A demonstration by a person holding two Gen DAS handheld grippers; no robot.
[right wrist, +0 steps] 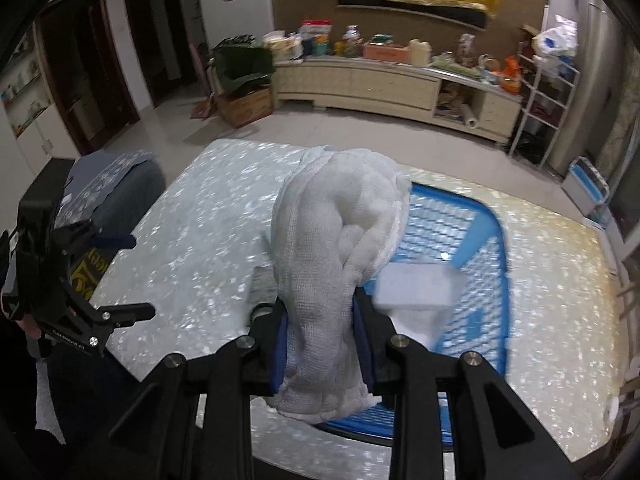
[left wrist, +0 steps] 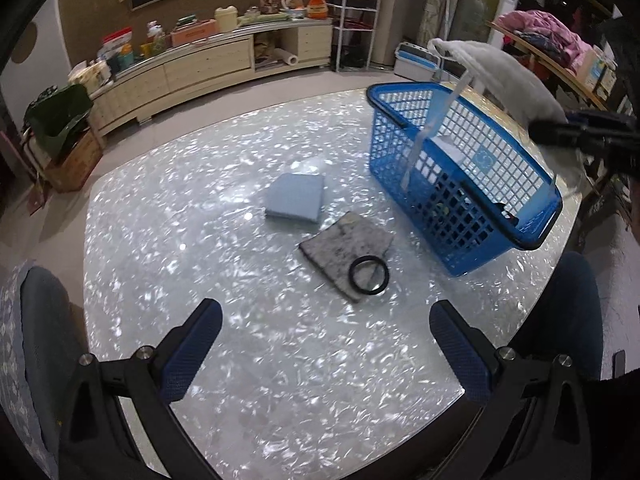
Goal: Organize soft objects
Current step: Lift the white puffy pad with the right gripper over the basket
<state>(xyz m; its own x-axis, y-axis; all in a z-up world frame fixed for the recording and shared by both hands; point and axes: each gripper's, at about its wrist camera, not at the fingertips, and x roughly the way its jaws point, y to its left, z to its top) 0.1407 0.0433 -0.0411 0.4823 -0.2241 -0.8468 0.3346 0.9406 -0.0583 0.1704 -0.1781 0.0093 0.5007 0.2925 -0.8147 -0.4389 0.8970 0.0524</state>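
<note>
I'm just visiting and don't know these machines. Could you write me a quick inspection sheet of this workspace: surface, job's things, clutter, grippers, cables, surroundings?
Surface: glossy speckled table.
Job's things: white cloth held above blue basket; folded blue cloth and grey cloth lying on the table.
Clutter: black ring resting on the grey cloth.
Grippers: left gripper open, empty; right gripper clamped on the white cloth.
Cables: nothing seen.
Surroundings: cluttered low cabinet, white rack.
</note>
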